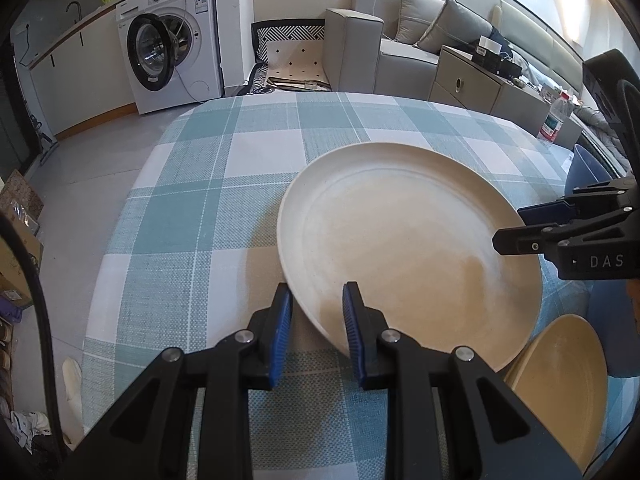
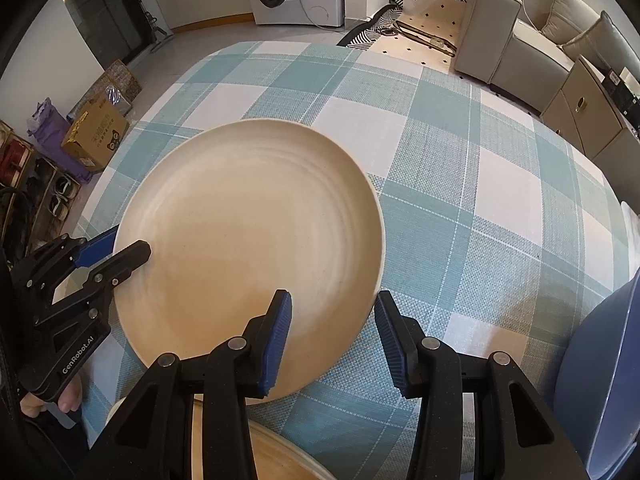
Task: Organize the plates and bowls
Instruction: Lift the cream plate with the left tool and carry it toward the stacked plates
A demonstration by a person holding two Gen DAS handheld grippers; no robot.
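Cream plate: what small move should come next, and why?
Probably close the right hand-held gripper on the rim of the cream plate. The left hand-held gripper already pinches another edge, while the right one's jaws straddle the rim with a gap showing, so that side looks unsupported.

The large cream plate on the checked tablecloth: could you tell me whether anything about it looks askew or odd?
Yes. The large cream plate is tilted rather than flat: the left claw is shut on its near rim, which is raised off the checked tablecloth. The right claw straddles the opposite rim, pads not pressing. No chips or spills show.
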